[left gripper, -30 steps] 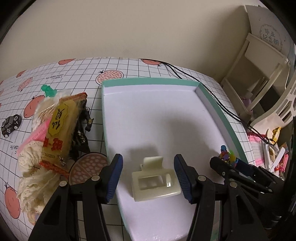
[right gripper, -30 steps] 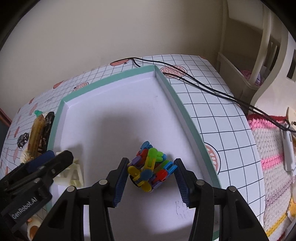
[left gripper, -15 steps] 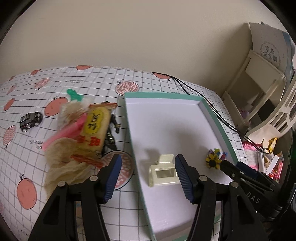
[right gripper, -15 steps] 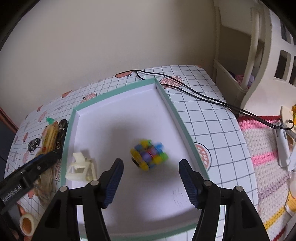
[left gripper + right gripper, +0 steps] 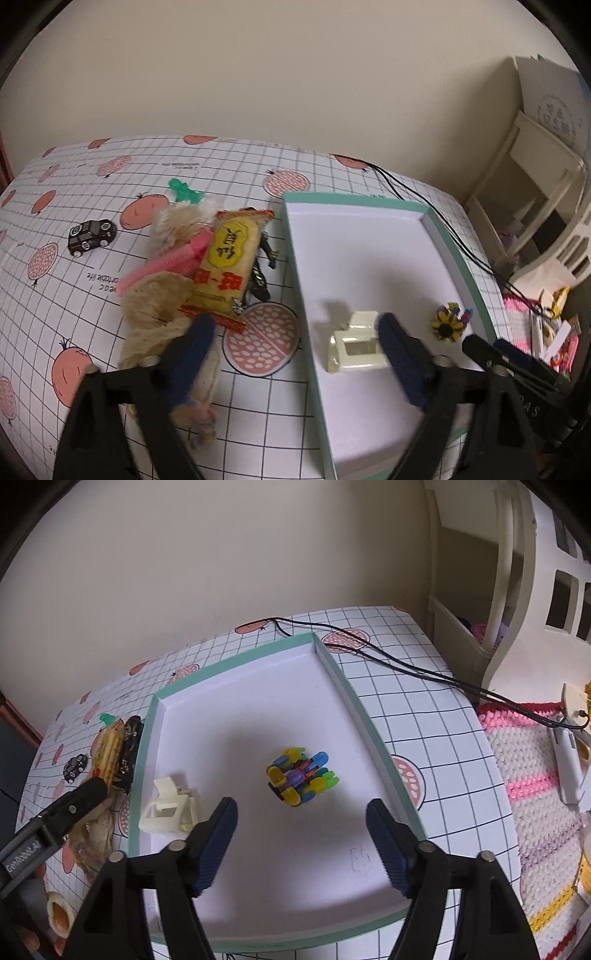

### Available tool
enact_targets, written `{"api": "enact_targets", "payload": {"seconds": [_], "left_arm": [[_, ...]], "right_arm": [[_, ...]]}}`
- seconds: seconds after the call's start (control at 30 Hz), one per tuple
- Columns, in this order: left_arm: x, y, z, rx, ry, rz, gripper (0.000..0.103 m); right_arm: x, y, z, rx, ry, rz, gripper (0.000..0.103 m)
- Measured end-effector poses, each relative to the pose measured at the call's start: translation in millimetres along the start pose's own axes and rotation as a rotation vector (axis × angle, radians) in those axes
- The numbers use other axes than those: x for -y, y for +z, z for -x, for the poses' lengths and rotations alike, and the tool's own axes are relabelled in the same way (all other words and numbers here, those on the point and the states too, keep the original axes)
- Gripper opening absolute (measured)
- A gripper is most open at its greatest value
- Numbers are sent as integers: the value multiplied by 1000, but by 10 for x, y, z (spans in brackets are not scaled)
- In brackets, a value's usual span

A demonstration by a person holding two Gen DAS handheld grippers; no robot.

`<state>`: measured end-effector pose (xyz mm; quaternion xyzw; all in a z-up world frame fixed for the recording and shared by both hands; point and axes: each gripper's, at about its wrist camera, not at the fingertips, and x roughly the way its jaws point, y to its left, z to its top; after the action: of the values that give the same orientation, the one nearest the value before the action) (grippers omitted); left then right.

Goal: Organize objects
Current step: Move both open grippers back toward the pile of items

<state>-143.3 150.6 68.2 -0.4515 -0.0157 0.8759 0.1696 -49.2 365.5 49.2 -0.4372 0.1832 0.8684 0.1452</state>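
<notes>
Both my tongs wide open, gripping nothing. My left tongs [image 5: 295, 354] hang over the near left rim of the shallow white tray with mint-green edge [image 5: 354, 698], one finger above the desk clutter, the other over the tray. Cream plastic hair claw clip [image 5: 356, 347] lies in the tray near its left wall. My right tongs [image 5: 301, 834] hover above the tray, multicolour plastic clip bundle [image 5: 301, 775] lying free mid-tray, ahead of the fingers. Left of the tray on the grid-pattern desk [image 5: 147, 173]: yellow snack packet [image 5: 227, 266], pink comb [image 5: 162, 264], lace cloth, small black toy car [image 5: 90, 236].
</notes>
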Motion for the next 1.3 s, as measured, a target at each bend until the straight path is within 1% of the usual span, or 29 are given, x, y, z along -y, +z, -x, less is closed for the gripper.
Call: {"api": "enact_targets", "payload": {"seconds": [0.07, 0.13, 0.2, 0.27, 0.33, 0.57, 1.0, 1.2, 1.3], "left_arm": [[-37, -2, -3, 5, 5, 14, 97], [-53, -7, -12, 11, 18, 17, 99], [-72, -9, -5, 22, 35, 18, 103], [-98, -2, 8, 31, 46, 24, 103], [-126, 6, 13, 28, 51, 35, 103], [-213, 21, 25, 30, 55, 67, 103], [-338, 77, 152, 48, 40, 78, 103], [-512, 105, 314, 68, 43, 76, 103], [-683, 108, 412, 75, 39, 104, 103]], "right_arm": [[-13, -5, -4, 1, 5, -1, 85], [-31, -7, -8, 1, 11, 1, 93], [-50, -12, -9, 1, 9, 8, 96], [-66, -17, -16, -1, 10, 16, 98], [-75, -20, -19, 1, 6, 21, 103], [-67, -35, -28, 0, -10, 21, 103], [-95, -24, 1, 14, -21, 8, 103], [-311, -12, 90, 45, -4, 29, 103], [-458, -10, 148, 61, 22, 31, 103]]}}
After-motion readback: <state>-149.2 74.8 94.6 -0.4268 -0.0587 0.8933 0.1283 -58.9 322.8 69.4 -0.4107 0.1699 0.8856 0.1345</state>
